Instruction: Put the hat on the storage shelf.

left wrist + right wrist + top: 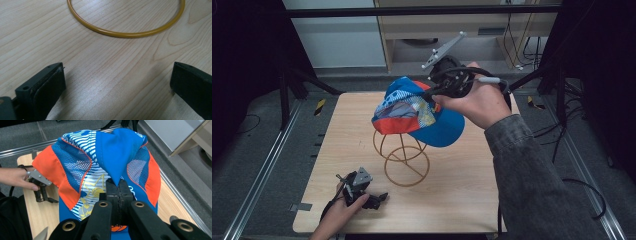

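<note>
A blue, orange and white mesh cap [417, 112] hangs over the top of a gold wire hat stand [404, 160]. My right gripper [434, 95] holds it from the back right, pointing toward the person. In the right gripper view the jaws [119, 185] are shut on a pinched fold of the cap's blue crown [110, 155]. My left gripper [379, 198] rests on the wooden table near its front left, in front of the stand. Its jaws [117, 75] stand wide open with only bare wood between them. The stand's base ring [125, 33] lies just ahead of them.
The light wooden table [462, 190] stands on a grey carpeted floor between metal rails [262, 165]. Black frame legs and dark curtains flank it on both sides. Wooden furniture and cables sit behind the far edge.
</note>
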Action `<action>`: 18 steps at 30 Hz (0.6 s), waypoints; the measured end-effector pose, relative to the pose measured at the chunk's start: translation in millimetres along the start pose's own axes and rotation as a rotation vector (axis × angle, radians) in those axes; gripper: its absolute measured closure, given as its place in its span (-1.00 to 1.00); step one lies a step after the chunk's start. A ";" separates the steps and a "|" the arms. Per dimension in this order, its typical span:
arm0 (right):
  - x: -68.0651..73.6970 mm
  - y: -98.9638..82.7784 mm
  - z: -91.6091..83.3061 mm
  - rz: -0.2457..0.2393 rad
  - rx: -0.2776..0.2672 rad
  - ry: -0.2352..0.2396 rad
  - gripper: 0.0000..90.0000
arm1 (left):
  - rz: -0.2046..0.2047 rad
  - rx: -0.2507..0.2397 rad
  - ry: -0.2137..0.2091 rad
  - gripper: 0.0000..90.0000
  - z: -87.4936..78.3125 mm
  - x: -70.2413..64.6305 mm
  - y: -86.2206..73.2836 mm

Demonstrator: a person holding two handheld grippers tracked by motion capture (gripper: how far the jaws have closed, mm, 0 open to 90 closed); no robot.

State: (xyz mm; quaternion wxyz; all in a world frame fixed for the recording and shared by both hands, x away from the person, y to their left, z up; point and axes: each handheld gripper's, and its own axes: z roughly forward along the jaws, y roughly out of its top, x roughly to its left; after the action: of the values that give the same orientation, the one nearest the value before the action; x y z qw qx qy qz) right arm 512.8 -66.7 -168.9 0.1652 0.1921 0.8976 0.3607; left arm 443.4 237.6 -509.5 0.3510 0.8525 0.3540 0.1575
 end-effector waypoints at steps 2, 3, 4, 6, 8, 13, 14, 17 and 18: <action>-0.6 2.7 6.3 -0.001 0.008 0.002 1.00 | 0.000 0.000 0.000 -1.00 0.0 0.0 0.0; -0.9 3.5 8.1 -0.002 0.009 0.002 1.00 | 0.000 0.000 0.000 -1.00 0.0 0.0 0.0; -1.2 4.7 10.0 -0.002 0.007 0.005 1.00 | 0.000 0.000 0.000 -1.00 0.0 0.0 0.0; -1.0 7.4 13.4 -0.003 0.006 0.009 1.00 | 0.000 0.000 0.000 -1.00 0.0 0.0 0.0; -0.1 10.3 16.1 -0.006 0.007 0.013 1.00 | 0.000 0.000 0.000 -1.00 0.0 0.0 0.0; 3.1 16.1 20.2 -0.018 0.010 0.022 1.00 | 0.001 0.000 0.000 -1.00 0.0 0.0 0.0; 3.5 17.4 21.1 -0.021 0.013 0.023 1.00 | 0.001 0.000 0.000 -1.00 0.0 0.0 0.0; 4.1 18.8 24.1 -0.022 0.018 0.029 1.00 | 0.001 0.000 0.000 -1.00 0.0 0.0 0.0; 4.4 18.9 25.5 -0.023 0.021 0.030 1.00 | -0.001 -0.001 -0.001 -1.00 0.0 -0.1 0.0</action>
State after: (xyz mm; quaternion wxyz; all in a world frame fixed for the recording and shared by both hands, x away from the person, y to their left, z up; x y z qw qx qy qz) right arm 524.4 -37.2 -173.7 0.1540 0.1780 0.9059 0.3521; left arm 443.4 237.5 -509.5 0.3515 0.8523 0.3541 0.1572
